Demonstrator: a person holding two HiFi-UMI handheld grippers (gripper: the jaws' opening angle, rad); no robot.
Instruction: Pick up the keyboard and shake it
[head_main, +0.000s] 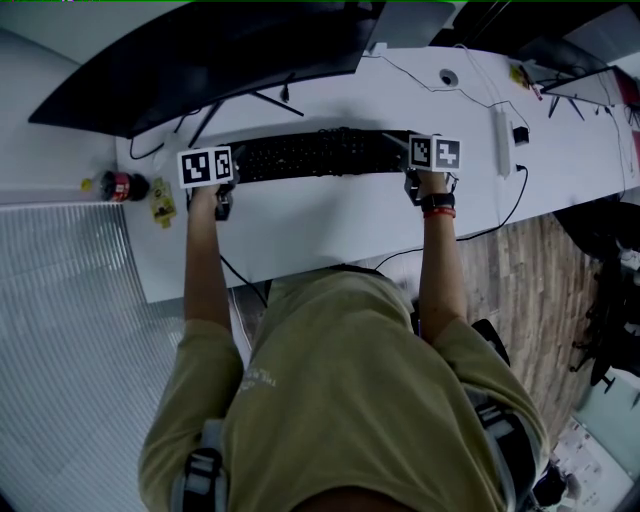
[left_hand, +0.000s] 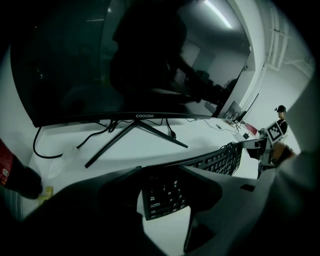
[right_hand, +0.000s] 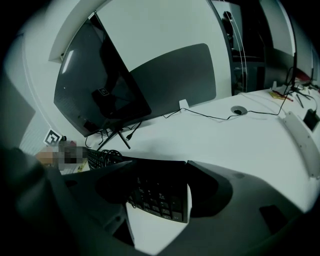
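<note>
A long black keyboard (head_main: 320, 153) lies crosswise in front of the monitor, and I hold it at both ends. My left gripper (head_main: 236, 172) is shut on its left end, which shows between the jaws in the left gripper view as a block of keys (left_hand: 162, 196). My right gripper (head_main: 406, 162) is shut on the right end, where the keys (right_hand: 159, 197) sit between its jaws. A coiled cable (left_hand: 231, 150) rests on the keyboard near the far end. Each gripper's marker cube shows small in the other's view.
A wide curved monitor (head_main: 210, 50) on a V-shaped stand (left_hand: 131, 134) rises just behind the keyboard. A cola bottle (head_main: 118, 186) lies at the white desk's (head_main: 330, 215) left end. A white power strip (head_main: 503, 140) and cables lie to the right.
</note>
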